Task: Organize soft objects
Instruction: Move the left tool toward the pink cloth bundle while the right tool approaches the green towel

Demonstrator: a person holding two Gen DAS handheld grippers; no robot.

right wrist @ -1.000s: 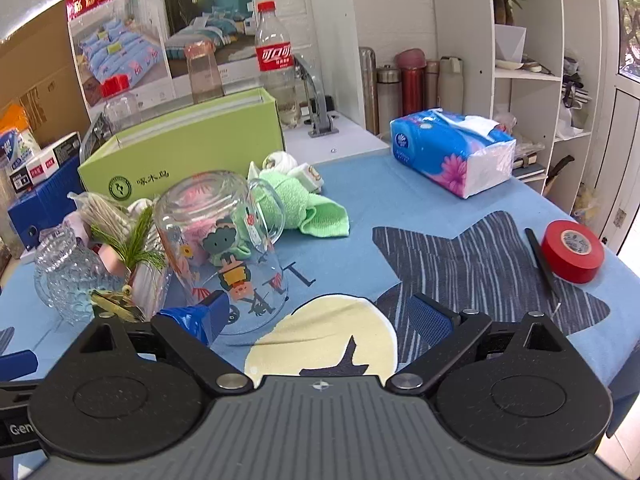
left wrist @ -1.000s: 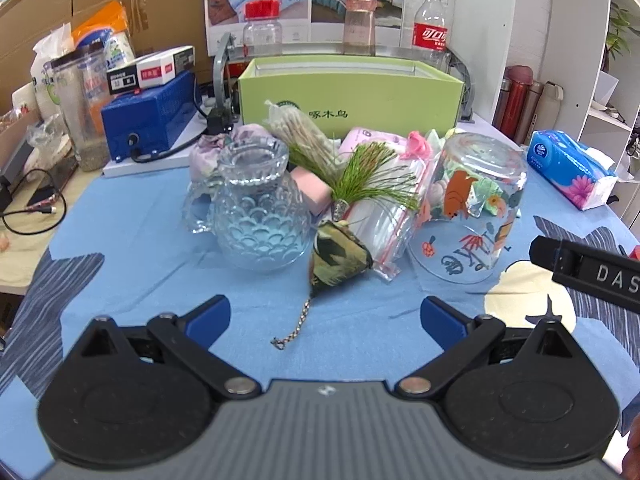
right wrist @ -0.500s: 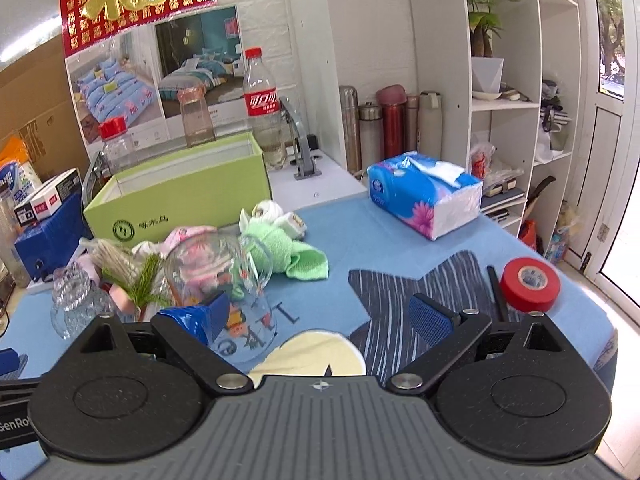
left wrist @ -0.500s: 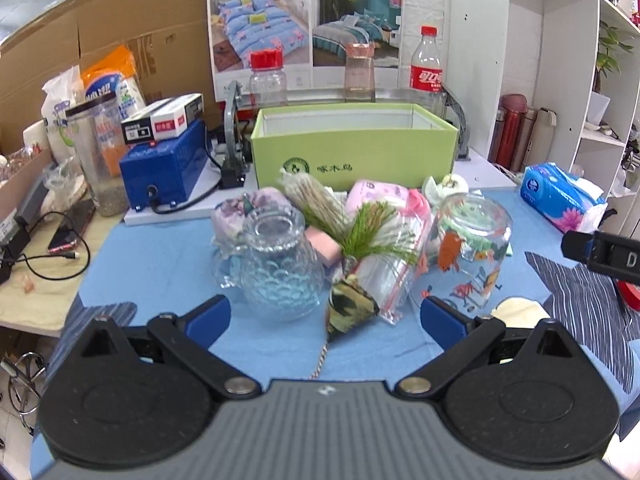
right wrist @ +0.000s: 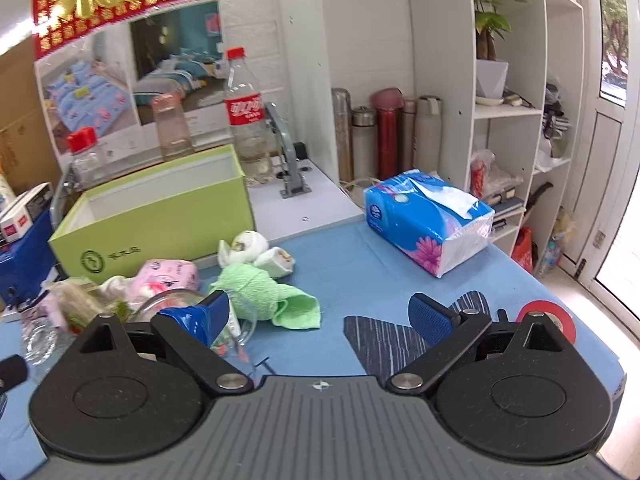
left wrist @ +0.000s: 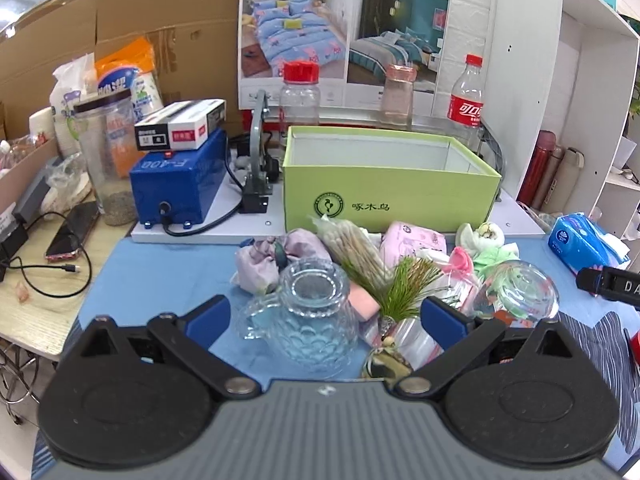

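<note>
A pile of soft things lies on the blue cloth in front of an open green box (left wrist: 390, 188), also in the right wrist view (right wrist: 156, 216): a lilac cloth (left wrist: 260, 260), a pink packet (left wrist: 414, 240), a green towel (right wrist: 276, 292) and white rolled cloths (right wrist: 244, 246). Mixed in are a scaled glass jug (left wrist: 316, 328), an upturned printed glass (left wrist: 520, 294) and a green sprig (left wrist: 404, 288). My left gripper (left wrist: 326, 316) is open and empty, raised above the jug. My right gripper (right wrist: 320, 316) is open and empty, raised above the cloth right of the pile.
A blue tissue pack (right wrist: 428, 224) lies at the right and a red tape roll (right wrist: 548, 316) near the table's right edge. A blue machine (left wrist: 180, 184), jars and bottles stand behind the box. White shelves (right wrist: 512, 120) rise at the right. Cables and a phone (left wrist: 68, 236) lie left.
Both grippers have risen and pulled back from the table, so the pile looks smaller and lower. Both stay open and empty. The objects have not moved.
</note>
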